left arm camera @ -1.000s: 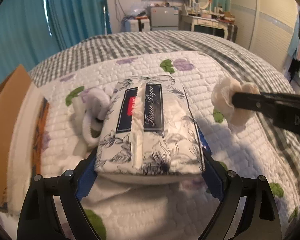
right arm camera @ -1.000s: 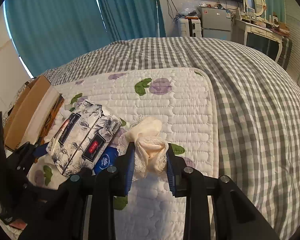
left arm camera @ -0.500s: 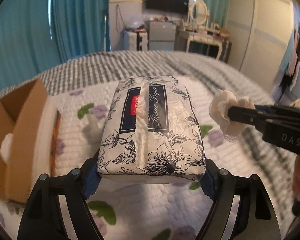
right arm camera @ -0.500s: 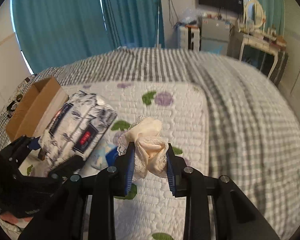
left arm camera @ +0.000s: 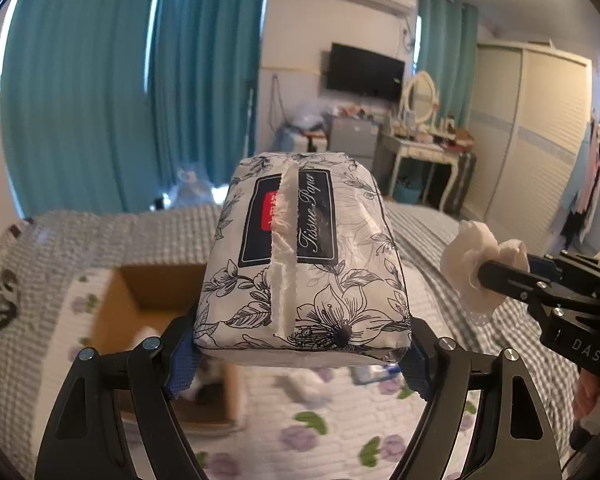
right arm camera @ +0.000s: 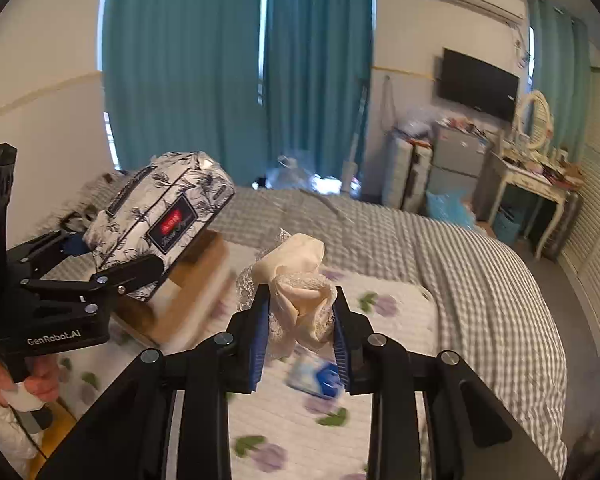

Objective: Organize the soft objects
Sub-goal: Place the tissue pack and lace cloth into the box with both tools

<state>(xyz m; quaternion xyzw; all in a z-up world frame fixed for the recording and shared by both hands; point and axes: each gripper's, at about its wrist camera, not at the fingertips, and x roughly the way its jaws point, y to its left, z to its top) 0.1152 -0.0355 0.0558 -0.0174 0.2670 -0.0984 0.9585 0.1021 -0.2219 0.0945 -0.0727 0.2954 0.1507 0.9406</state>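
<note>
My left gripper [left arm camera: 300, 354] is shut on a floral tissue paper pack [left arm camera: 304, 256] and holds it high above the bed; the pack also shows in the right wrist view [right arm camera: 160, 216]. My right gripper [right arm camera: 298, 332] is shut on a cream lace cloth [right arm camera: 300, 288], lifted above the quilt; the cloth also shows at the right of the left wrist view [left arm camera: 476, 264]. An open cardboard box [left arm camera: 140, 296] sits on the bed below and left of the pack.
A white quilt with purple flowers [right arm camera: 300, 432] covers the grey checked bed [right arm camera: 480, 280]. A small blue tissue packet [right arm camera: 320, 376] lies on the quilt under the right gripper. White soft items [left arm camera: 308, 384] lie blurred below the pack. Teal curtains and furniture stand behind.
Both grippers have risen well above the bed with their loads. The views tilted up toward the room, and the cardboard box now lies below the tissue pack.
</note>
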